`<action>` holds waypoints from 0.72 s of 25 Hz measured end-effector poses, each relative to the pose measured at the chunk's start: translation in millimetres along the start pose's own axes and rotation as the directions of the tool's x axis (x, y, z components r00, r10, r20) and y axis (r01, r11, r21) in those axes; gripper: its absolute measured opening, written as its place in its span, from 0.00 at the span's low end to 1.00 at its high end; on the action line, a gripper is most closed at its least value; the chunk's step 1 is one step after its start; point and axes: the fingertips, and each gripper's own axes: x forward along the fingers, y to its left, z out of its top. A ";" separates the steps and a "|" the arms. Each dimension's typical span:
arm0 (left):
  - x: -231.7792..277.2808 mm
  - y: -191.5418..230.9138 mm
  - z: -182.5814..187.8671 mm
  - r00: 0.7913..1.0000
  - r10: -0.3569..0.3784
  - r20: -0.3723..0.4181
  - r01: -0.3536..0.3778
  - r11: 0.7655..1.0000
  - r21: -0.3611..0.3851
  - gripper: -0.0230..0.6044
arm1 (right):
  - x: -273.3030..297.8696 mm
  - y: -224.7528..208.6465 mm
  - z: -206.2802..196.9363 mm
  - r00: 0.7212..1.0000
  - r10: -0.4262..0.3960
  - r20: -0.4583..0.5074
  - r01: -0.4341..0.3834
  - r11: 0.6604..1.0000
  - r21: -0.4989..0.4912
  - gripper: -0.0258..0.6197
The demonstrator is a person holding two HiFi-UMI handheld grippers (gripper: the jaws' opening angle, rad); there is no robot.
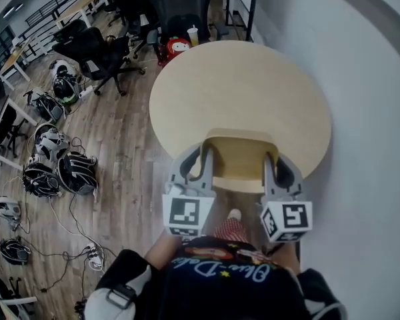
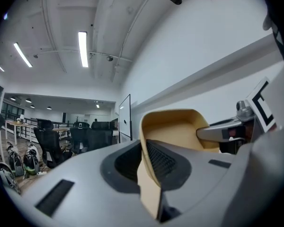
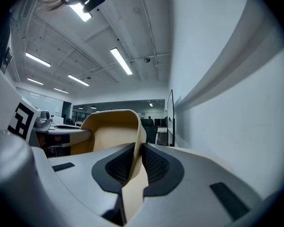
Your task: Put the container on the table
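Note:
A tan rectangular container [image 1: 239, 159] hangs between my two grippers, over the near edge of the round wooden table [image 1: 240, 85]. My left gripper [image 1: 201, 157] is shut on the container's left wall [image 2: 150, 183], the thin rim pinched between the ribbed pads. Shut on the right wall [image 3: 135, 174] in the same way is my right gripper [image 1: 271, 160]. In the left gripper view the container's open inside [image 2: 180, 129] shows, with the right gripper [image 2: 227, 132] beyond it. The container looks empty.
A white curved wall [image 1: 367, 112] runs close along the table's right side. Black office chairs [image 1: 97, 55] and a red toy [image 1: 178, 46] stand beyond the table. Headsets and cables [image 1: 57, 172] lie on the wood floor at the left.

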 end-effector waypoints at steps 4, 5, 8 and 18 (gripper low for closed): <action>27.2 0.7 5.6 0.999 0.035 0.004 -0.035 0.999 -0.008 0.08 | 25.5 -20.4 3.6 1.000 0.028 0.004 -0.028 1.000 0.007 0.10; 32.9 2.0 6.0 0.999 0.042 0.002 -0.042 0.999 -0.007 0.08 | 31.7 -23.8 3.0 0.999 0.038 0.005 -0.038 0.999 0.009 0.10; 50.2 5.3 3.9 0.998 0.058 -0.016 -0.057 0.998 0.013 0.08 | 49.5 -34.0 -0.3 0.998 0.066 0.007 -0.066 0.998 0.016 0.10; 108.7 -4.5 -0.7 0.995 0.088 -0.038 -0.086 0.995 0.051 0.08 | 92.0 -81.8 -11.3 0.994 0.105 -0.011 -0.104 0.994 0.017 0.10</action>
